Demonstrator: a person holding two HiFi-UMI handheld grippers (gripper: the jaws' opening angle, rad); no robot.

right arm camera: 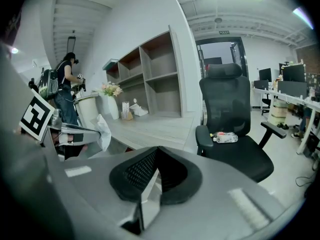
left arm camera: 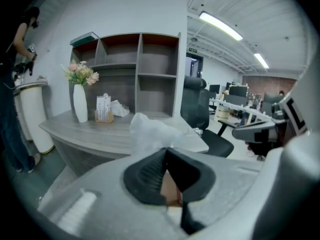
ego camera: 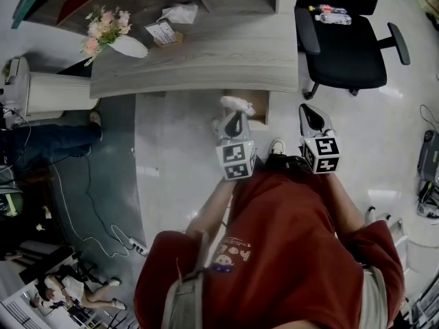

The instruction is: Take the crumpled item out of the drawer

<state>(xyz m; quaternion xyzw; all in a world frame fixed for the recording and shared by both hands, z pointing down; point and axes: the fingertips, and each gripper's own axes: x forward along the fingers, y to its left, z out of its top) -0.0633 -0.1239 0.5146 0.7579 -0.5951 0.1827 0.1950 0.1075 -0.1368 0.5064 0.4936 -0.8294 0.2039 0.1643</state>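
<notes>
The crumpled item [ego camera: 235, 103] is a white wad of paper or thin plastic. My left gripper [ego camera: 234, 115] is shut on it, just off the desk's front edge. In the left gripper view the crumpled item [left arm camera: 151, 130] sticks up from the closed black pads [left arm camera: 150, 171]. The right gripper view shows the crumpled item [right arm camera: 103, 132] at the tip of the left gripper. My right gripper [ego camera: 310, 110] hovers to the right with its jaws shut and nothing between them. A brown drawer front [ego camera: 259, 105] shows under the desk edge, and its inside is hidden.
The grey wooden desk [ego camera: 206, 57] carries a vase of flowers [ego camera: 110, 33], a small card holder [ego camera: 162, 33] and a white wad [ego camera: 182, 12]. A black office chair [ego camera: 343, 40] with a bottle [ego camera: 333, 14] on its seat stands to the right. A person stands at the far left [right arm camera: 67, 86].
</notes>
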